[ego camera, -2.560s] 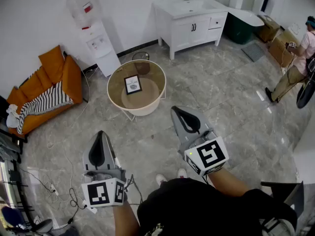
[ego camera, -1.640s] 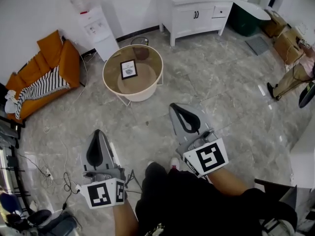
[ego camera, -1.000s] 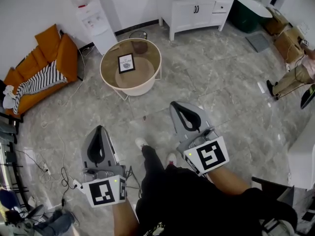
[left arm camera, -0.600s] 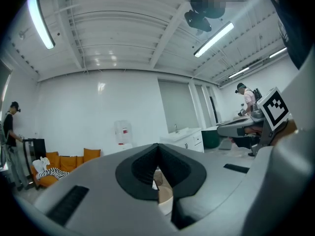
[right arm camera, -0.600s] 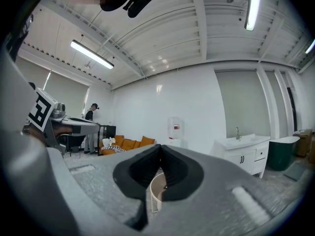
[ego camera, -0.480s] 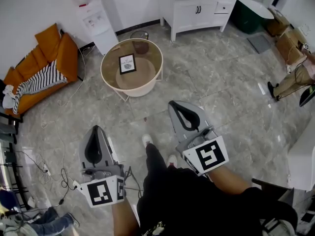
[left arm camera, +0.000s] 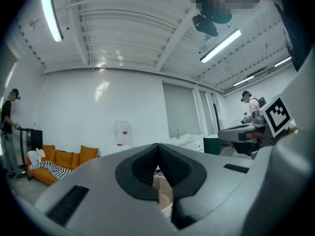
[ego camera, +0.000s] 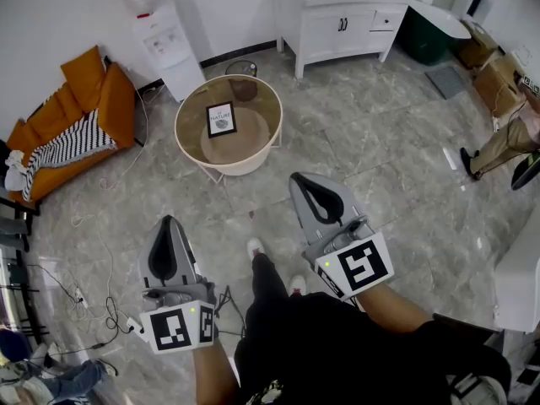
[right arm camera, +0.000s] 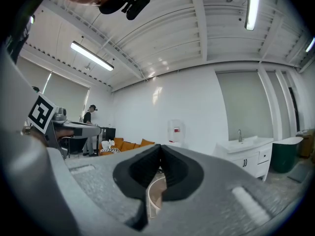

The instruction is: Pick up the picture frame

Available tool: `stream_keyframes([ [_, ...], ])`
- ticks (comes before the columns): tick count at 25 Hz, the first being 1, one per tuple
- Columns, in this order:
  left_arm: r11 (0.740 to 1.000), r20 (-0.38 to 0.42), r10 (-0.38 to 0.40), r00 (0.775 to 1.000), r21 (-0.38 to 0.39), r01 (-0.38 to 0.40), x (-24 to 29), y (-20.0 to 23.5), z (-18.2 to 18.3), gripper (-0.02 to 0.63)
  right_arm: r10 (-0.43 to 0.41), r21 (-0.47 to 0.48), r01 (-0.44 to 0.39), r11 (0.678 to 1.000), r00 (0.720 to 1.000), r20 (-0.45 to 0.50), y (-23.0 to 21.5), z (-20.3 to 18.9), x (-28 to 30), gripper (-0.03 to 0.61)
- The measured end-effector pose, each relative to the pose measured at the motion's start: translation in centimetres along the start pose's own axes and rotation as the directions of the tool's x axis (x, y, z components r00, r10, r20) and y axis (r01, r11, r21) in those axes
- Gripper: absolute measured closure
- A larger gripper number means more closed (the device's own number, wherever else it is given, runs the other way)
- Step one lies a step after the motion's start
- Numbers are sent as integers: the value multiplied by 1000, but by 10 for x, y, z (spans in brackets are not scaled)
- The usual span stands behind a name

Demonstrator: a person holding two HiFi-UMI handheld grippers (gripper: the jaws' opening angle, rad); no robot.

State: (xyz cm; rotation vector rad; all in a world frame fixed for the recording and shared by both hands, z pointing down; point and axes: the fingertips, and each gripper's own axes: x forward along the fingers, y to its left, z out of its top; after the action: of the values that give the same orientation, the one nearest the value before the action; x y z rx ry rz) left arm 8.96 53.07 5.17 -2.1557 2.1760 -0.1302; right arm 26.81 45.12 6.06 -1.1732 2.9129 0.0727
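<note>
**A:** What are the tools doing?

**B:** The left tool [ego camera: 168,223] is clenched, its jaws pressed together with nothing between them. The right tool [ego camera: 298,180] is the same, clenched and empty. Both point level toward the far side of the room.

**A:** And the picture frame [ego camera: 223,118]?

**B:** It lies on the round desk [ego camera: 245,167], far from both tools and a little to the left. Bare floor [ego camera: 380,167] lies between. An orange sofa [ego camera: 101,99] sits at the far left.

**A:** So how far along is the task?

**B:** Barely begun, I'd judge. The frame is untouched. What's left is to reach the desk, open a tool, grip the frame by an edge and lift it.
</note>
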Motion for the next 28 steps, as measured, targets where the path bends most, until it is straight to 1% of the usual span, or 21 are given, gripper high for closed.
stream_keyframes([
  [6,1000,-10,6,1000,-1,-6,28,21,-1,617,-1,-21,2,1000,1000,18,-8,3,36,581],
  [10,1000,-12,6,1000,11,-6,52,38,-3,617,-12,-33,13,999,1000,22,-13,5,65,582],
  [15,1000,-11,-13,1000,12,13,84,62,-2,617,-34,-24,34,999,999,16,-19,6,101,581],
  [20,999,4,-30,1000,-19,31,117,90,6,617,-58,-19,58,998,998,17,-23,16,139,581],
  [24,998,13,-57,998,-10,57,140,110,10,617,-66,0,66,998,998,23,-22,20,168,581],
  [28,996,18,-85,996,-25,86,161,133,8,617,-76,-21,77,997,997,27,-15,22,197,581],
])
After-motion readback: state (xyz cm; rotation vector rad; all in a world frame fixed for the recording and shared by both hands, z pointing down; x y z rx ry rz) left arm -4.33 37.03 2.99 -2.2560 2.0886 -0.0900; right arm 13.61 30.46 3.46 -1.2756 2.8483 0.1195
